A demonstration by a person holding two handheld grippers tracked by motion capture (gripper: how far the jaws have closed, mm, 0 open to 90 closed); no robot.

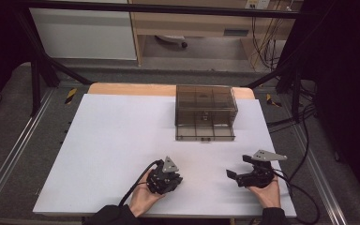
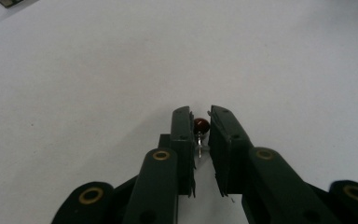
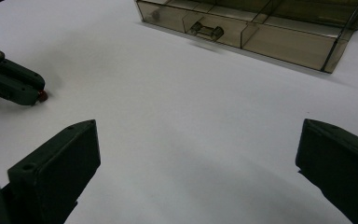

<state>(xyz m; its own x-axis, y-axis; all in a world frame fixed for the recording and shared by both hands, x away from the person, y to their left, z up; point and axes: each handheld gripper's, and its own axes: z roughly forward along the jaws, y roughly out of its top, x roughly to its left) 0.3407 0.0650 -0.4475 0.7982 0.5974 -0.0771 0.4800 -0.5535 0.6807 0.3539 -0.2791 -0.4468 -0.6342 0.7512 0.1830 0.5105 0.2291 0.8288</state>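
The left claw (image 2: pixel 200 128) had its jaws drawn almost together around a small pin with a dark red ball head (image 2: pixel 201 124). The red head sat right at the jaw tips, and the thin metal shank ran back between the two jaws; whether both jaws pressed on it could not be told for sure, though the gap was barely wider than the pin. In the right gripper view the same pin head (image 3: pixel 42 95) showed at the tip of the left claw, low over the white surface.

The right claw (image 3: pixel 198 163) stood wide open and held nothing, well apart from the pin, with its jaws pointing towards the left claw.

The bench (image 1: pixel 112 140) was a white sheet over a wooden top. A smoky transparent compartment box (image 1: pixel 206 112) stood at the far middle of it, well apart from both claws. Beyond lay grey floor, black frame bars, a pale cabinet and hanging cables.
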